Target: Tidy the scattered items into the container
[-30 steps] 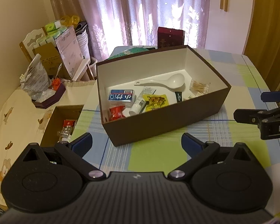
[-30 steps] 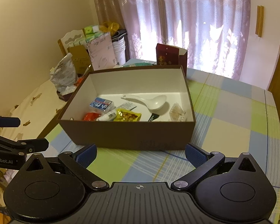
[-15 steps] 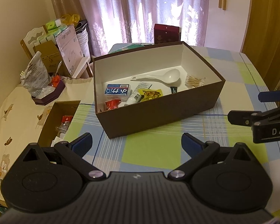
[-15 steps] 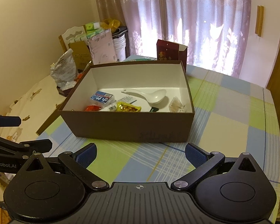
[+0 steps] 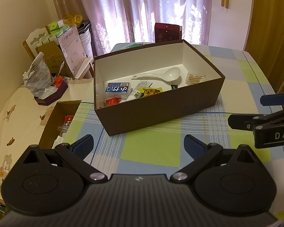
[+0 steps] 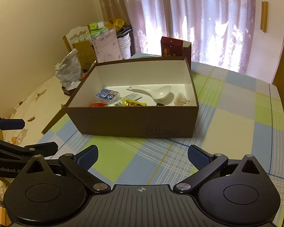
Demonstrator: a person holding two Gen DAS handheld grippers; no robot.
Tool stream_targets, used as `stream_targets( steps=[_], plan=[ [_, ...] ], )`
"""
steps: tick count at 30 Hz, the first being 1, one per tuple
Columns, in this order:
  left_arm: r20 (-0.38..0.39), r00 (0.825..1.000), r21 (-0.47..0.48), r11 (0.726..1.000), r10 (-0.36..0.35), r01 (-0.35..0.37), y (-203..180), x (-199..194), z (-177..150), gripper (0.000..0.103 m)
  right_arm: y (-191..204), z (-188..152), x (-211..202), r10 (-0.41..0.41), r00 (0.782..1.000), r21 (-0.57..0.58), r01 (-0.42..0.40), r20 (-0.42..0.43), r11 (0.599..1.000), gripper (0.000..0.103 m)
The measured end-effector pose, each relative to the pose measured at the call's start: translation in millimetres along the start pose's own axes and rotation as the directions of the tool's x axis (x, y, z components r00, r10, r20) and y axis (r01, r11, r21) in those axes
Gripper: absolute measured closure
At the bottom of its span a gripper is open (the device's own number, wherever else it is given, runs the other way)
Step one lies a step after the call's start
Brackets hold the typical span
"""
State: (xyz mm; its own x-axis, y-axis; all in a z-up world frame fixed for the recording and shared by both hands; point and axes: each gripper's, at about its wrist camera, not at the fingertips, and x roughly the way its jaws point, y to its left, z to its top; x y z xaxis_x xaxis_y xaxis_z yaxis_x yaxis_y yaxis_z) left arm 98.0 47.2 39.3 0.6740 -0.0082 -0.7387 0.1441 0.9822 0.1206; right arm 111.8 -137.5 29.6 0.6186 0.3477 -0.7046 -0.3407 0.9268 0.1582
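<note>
From the left wrist cam, the left tongs (image 5: 138, 144) were wide open and empty, the brown cardboard box (image 5: 161, 107) sitting dead ahead on the checked-cloth bench (image 5: 151, 147), long axis slanting up-right, white plastic spoon (image 5: 161, 75) and packets inside. Right wrist cam: right tongs (image 6: 143, 156) were also spread and empty, box straight ahead, lying crosswise, neither side obviously nearer.

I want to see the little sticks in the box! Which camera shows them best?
The left wrist view shows the bundle of cotton swabs best: it looks down into the brown box, so single sticks show. The right wrist view sees the same bundle lower, its bottom cut off by the box's near wall.
</note>
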Motion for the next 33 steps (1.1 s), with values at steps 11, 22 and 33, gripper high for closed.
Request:
stream_targets(
  steps=[11,22,33],
  plan=[
    [-0.010,1.000,-0.007,1.000,0.025,-0.025,-12,-1,-6,0.003,-7,-5,-2,0.020,1.000,-0.006,-0.020,-0.007,1.000,0.000],
    [-0.018,0.999,-0.014,0.999,0.037,-0.037,-23,2,-11,0.003,-13,-13,-5,0.030,0.999,-0.010,-0.030,-0.012,0.999,0.000],
    [-0.025,0.999,-0.019,0.999,0.036,-0.036,-28,2,-15,0.003,-14,-16,-6,0.038,0.999,-0.024,-0.039,-0.018,0.999,0.000]
  ],
)
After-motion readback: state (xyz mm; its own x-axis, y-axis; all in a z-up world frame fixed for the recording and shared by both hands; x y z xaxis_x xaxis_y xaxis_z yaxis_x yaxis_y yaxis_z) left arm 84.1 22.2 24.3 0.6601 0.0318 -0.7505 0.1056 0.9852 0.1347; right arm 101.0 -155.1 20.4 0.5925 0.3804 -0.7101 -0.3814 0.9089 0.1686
